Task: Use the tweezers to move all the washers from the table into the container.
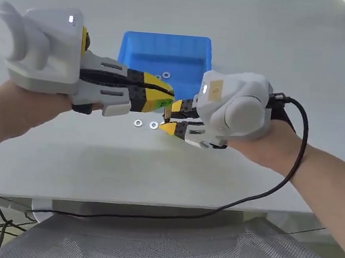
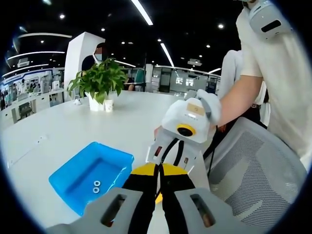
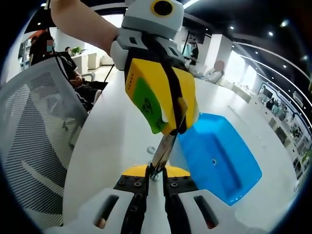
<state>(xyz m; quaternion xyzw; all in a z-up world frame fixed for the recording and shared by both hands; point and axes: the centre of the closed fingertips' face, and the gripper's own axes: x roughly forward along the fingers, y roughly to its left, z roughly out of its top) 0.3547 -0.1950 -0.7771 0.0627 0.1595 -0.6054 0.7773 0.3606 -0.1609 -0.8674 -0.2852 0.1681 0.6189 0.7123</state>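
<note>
Tweezers (image 3: 163,151) clamped in left tool (image 3: 176,127)

Head view looks down on the table (image 1: 68,157) and blue bin (image 1: 166,48). Left gripper view closely faces the right gripper (image 2: 168,157), right gripper view the left gripper (image 3: 176,127); all share the bin.

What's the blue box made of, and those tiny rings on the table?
The blue container looks like plastic: one even bright colour, smooth moulded walls, a soft sheen. The washers on the table look like metal: thin, silvery, with small glints, though they are too small to be sure.
</note>
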